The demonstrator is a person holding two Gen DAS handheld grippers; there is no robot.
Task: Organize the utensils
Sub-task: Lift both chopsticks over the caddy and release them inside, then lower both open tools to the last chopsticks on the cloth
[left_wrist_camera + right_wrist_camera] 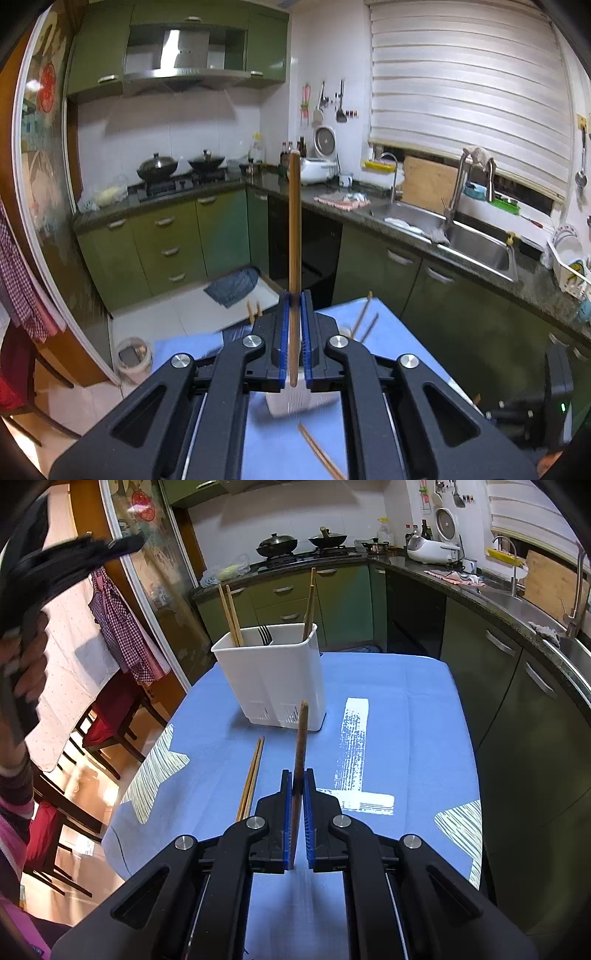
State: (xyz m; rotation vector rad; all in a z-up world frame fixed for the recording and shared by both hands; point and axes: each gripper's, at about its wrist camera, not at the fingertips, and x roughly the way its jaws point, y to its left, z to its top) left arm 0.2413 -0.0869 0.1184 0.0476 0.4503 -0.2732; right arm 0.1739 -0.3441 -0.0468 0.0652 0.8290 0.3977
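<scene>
My left gripper [294, 299] is shut on a brown chopstick [294, 229] that stands upright, held above the white utensil holder [291, 402] seen below the jaws. My right gripper [298, 775] is shut on a darker brown chopstick [301, 734] pointing forward over the blue tablecloth [406, 709]. The white utensil holder [273, 679] stands ahead of it, with chopsticks [231, 613] and a fork [264, 633] inside. A pair of chopsticks [251, 779] lies on the cloth just left of the right gripper. The left gripper appears at the upper left of the right wrist view [55, 568].
Loose chopsticks [321, 454] lie on the cloth below the left gripper. Green kitchen cabinets [517, 672], a sink [472, 243] and a stove with pans [181, 166] surround the table. Chairs with red cushions [107, 720] stand at the left.
</scene>
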